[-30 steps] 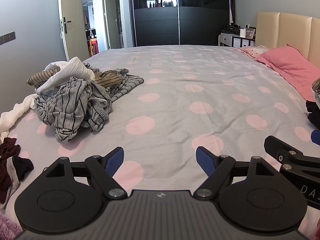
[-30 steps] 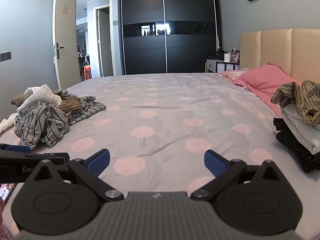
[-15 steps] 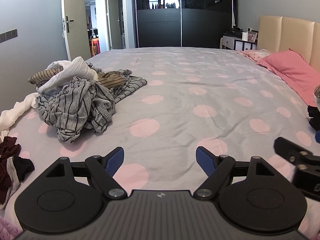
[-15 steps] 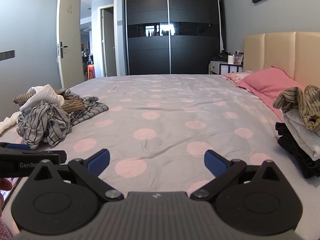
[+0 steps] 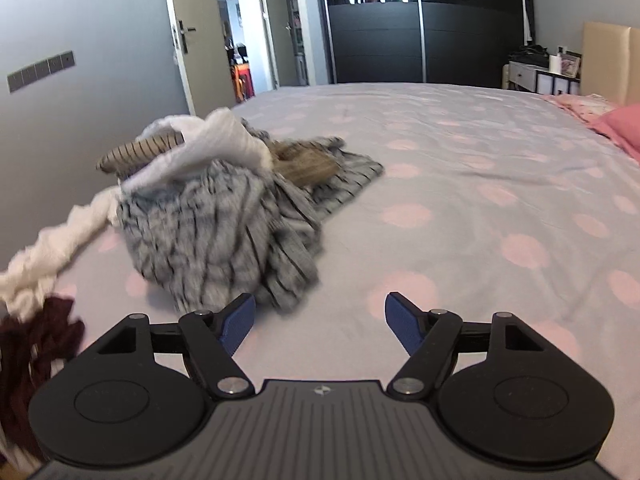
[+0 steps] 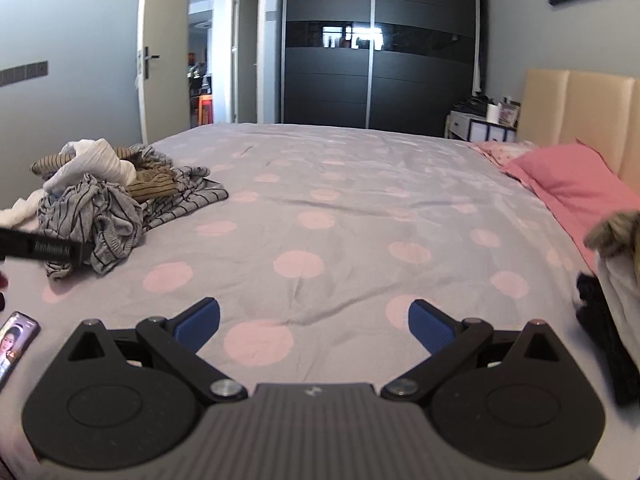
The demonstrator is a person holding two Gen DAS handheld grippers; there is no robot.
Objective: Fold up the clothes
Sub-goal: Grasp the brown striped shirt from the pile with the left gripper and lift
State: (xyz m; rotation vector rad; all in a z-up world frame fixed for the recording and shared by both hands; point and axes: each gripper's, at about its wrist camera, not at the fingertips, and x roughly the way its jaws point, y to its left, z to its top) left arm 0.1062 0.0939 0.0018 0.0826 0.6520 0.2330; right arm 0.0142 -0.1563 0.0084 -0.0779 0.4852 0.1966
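1. Left gripper point(image 5: 320, 320): jaws spread wide, nothing held between the blue pads; aimed at the near edge of the grey striped garment point(image 5: 224, 236), which lies just ahead of the left pad; contact cannot be confirmed, the view is motion-blurred.
2. Right gripper point(image 6: 314, 326): jaws equally wide, nothing gripped; held over bare bedspread point(image 6: 360, 208), well apart from any garment.
3. Unfolded pile point(image 6: 108, 196): seen at the left side of the bed; grey striped piece in front, white ribbed garment point(image 5: 208, 148) on top, brown striped pieces behind; a dark red garment point(image 5: 36, 344) lies apart at the near-left edge.
4. Folded stack point(image 6: 612, 300): seen at the right edge; several layers, partly cropped and blurred.
5. Progress, judged: a stack exists and a pile remains, so work is left; the mid-bed area is kept clear.
6. Orientation: the grey striped garment is bunched, no clean axis readable; its flat tail is spread away toward the wardrobe point(image 6: 376, 44), slightly rightward.
7. A phone point(image 6: 16, 342) is lying at the near-left corner.
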